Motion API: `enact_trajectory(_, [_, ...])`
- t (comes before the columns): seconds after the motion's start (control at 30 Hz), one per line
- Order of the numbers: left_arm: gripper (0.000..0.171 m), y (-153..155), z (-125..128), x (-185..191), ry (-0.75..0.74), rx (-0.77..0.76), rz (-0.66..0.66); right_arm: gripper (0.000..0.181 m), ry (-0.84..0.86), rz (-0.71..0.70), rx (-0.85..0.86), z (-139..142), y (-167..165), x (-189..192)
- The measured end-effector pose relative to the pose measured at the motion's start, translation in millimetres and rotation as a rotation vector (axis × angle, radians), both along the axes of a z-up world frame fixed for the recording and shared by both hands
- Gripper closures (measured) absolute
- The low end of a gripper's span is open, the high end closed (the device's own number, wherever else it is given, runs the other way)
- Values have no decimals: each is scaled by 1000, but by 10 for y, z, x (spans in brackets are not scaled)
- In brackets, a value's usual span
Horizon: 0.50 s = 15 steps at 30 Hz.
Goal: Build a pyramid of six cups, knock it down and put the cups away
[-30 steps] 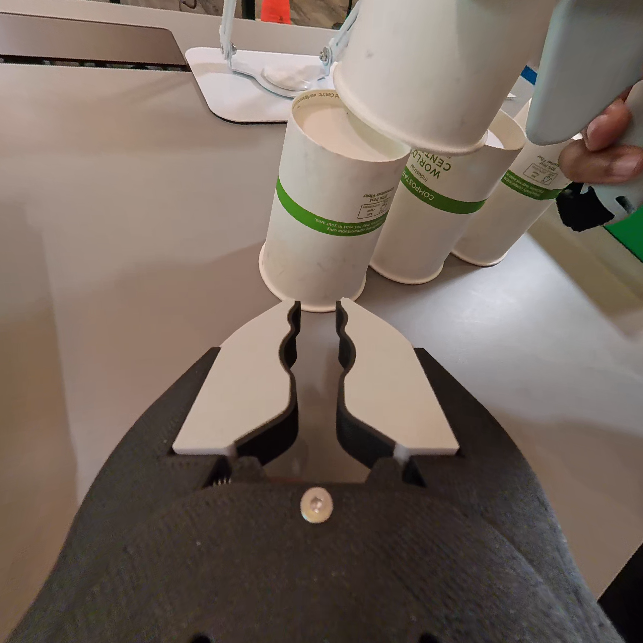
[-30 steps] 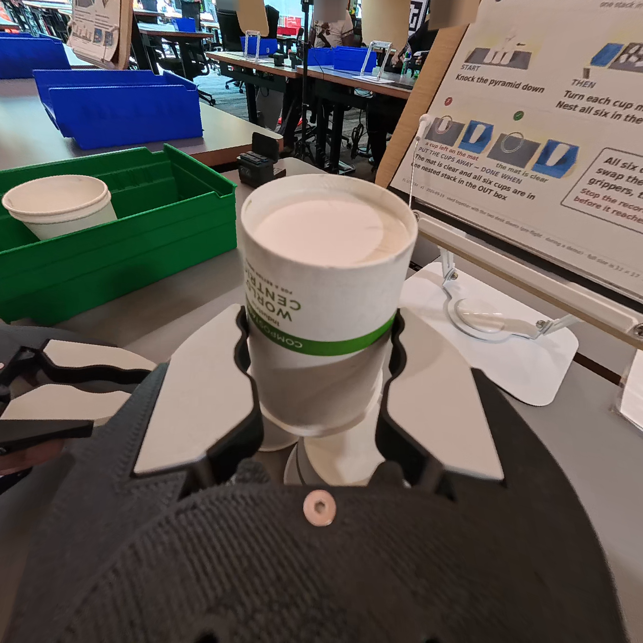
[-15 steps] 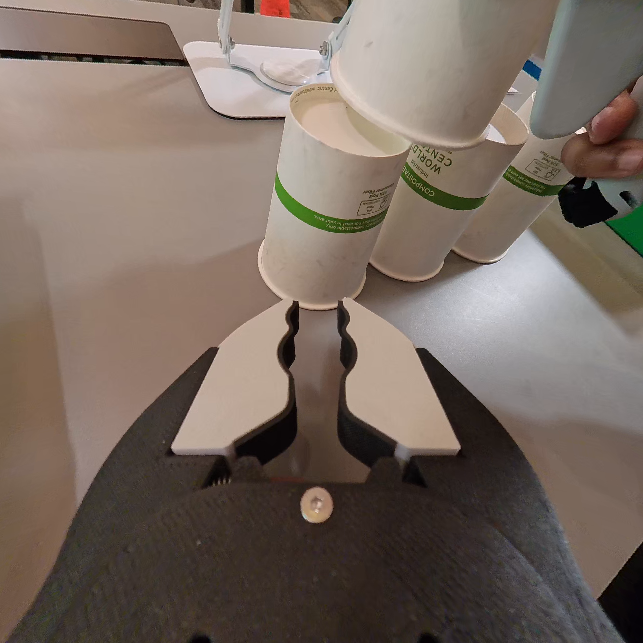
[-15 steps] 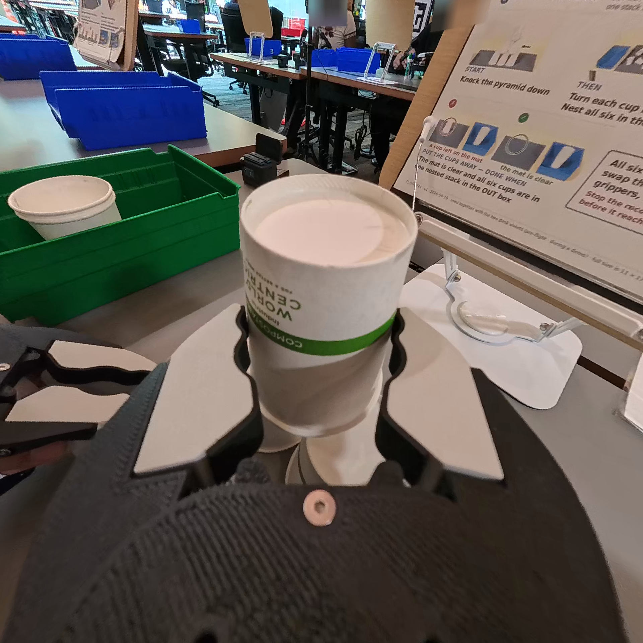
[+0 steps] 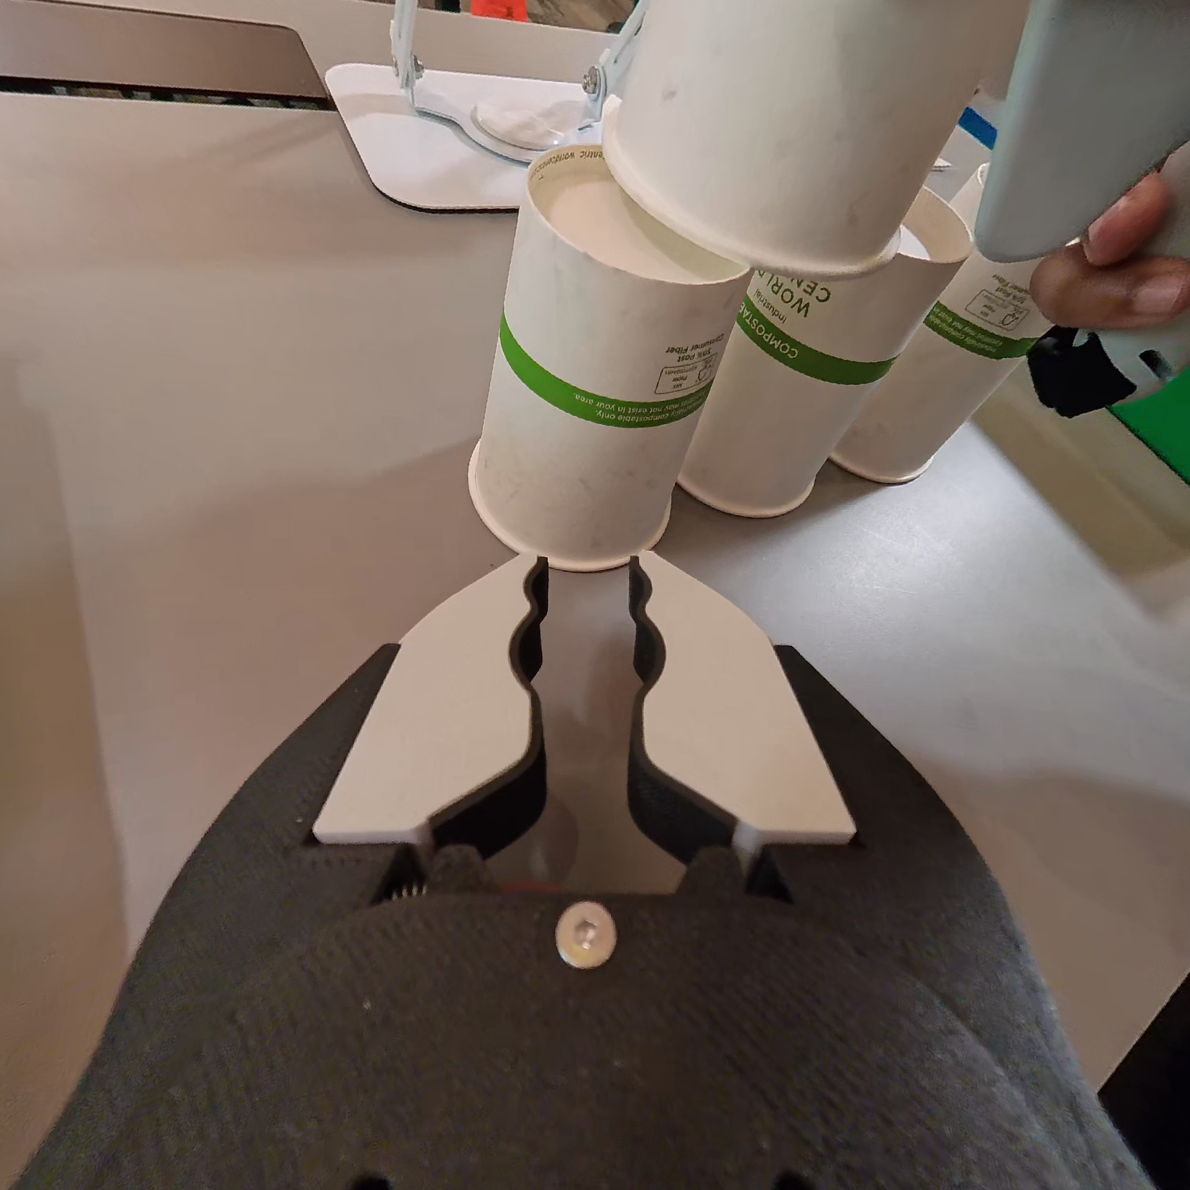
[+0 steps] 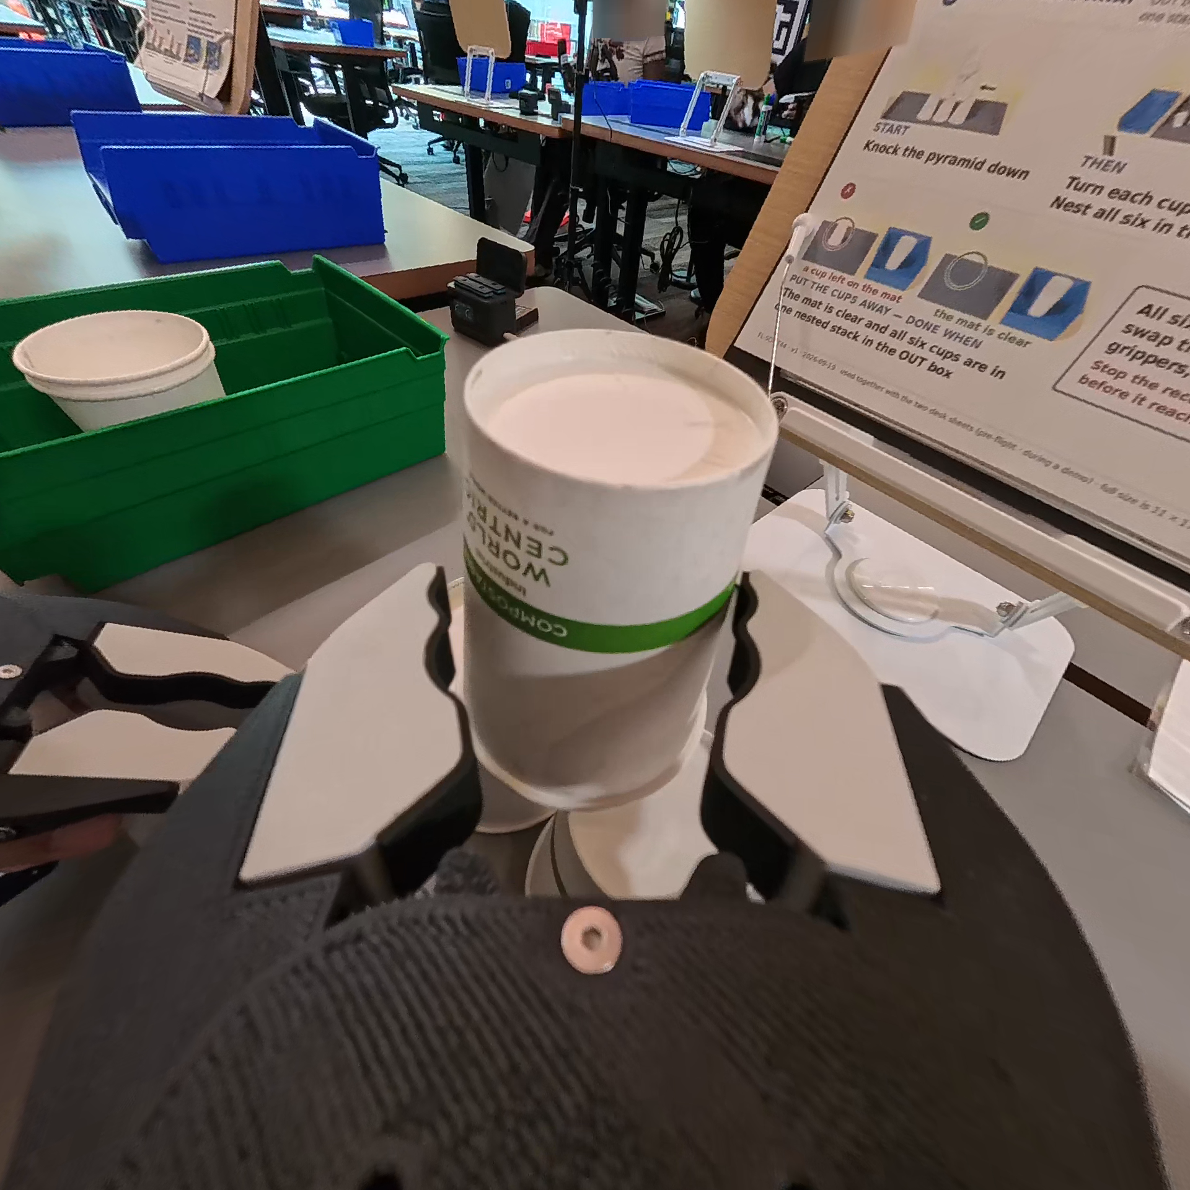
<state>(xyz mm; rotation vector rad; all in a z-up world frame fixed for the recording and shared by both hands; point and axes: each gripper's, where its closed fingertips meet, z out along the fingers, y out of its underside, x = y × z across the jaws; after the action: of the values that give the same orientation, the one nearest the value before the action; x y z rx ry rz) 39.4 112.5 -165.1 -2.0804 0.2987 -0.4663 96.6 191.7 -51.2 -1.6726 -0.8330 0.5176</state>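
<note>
Right wrist view: right tongs (image 6: 595, 634) pinching inverted paper cup (image 6: 612, 515), raised over the row of cups (image 5: 798, 393) on counter (image 5: 225, 322). Left tongs (image 5: 587, 570) slightly parted, empty, at nearest cup (image 5: 579, 412). Risk: tilted rim clipping row, toppling it.

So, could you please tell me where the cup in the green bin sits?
In the right wrist view, the upright cup leans at the left end of the green bin, left of the right claw and its held cup.
</note>
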Motion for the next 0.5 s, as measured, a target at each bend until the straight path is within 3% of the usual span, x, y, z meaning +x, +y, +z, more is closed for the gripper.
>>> enact_trajectory(0.23, [146, -3, -5, 11, 1, -2, -3, 89, 19, 3, 1, 117, -22, 39])
enact_trajectory(0.5, [146, 9, 3, 41, -1, 0, -9, 92, 220, -46, 52, 866, -43, 515])
